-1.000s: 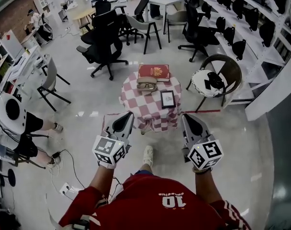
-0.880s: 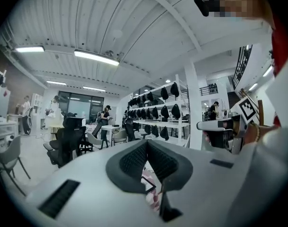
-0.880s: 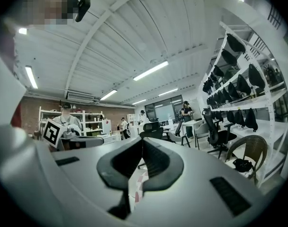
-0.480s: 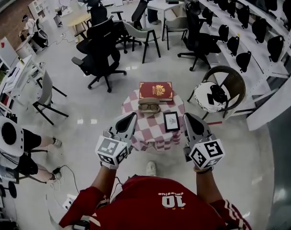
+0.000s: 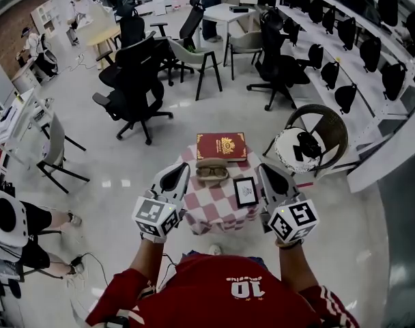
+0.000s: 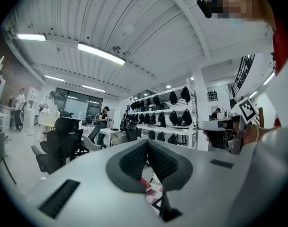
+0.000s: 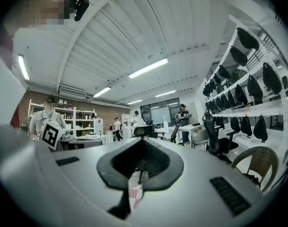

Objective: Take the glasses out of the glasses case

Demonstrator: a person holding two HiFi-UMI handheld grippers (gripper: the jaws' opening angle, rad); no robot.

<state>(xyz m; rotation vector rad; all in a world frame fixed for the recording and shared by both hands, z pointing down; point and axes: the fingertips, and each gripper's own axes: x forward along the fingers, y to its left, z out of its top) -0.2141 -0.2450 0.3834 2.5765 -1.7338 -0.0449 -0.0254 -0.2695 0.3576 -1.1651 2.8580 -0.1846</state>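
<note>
Open glasses case (image 5: 211, 162), tan, sits near the centre of a small round table (image 5: 206, 214) draped in a red-and-white checked cloth. The glasses (image 5: 211, 173) lie in the case's near half, dark-framed and apparently folded, lenses facing up. A red book (image 5: 221, 145) lies at the table's 12 o'clock and touches or nearly touches the case; a small black-framed picture (image 5: 246, 191) lies at 4 o'clock, just beside the case. Handling, as judged: the glasses are light and thin, their frame stiff but easy to bend at the hinges, and the lenses smear and scratch, so the bridge or the top rim near a hinge is the place to pinch, not the glass. The case is also light and may slide on the cloth, so it is worth pinning at its rim with the other tool while the glasses are lifted. Left gripper (image 5: 178, 174) hangs at the table's 8 o'clock edge and right gripper (image 5: 267, 173) at its 4 o'clock edge, the case between and ahead of them, neither touching anything. Both point level and forward, slightly converging, marker cubes nearest the body, arms in red sleeves held out from the chest. In the left gripper view the ribbed pads meet in a single seam with nothing between them. In the right gripper view the jaws likewise stand together and empty, with only a sliver of checked cloth visible below the tips. The reach has not begun, and the jaws must part before any pinch.
</note>
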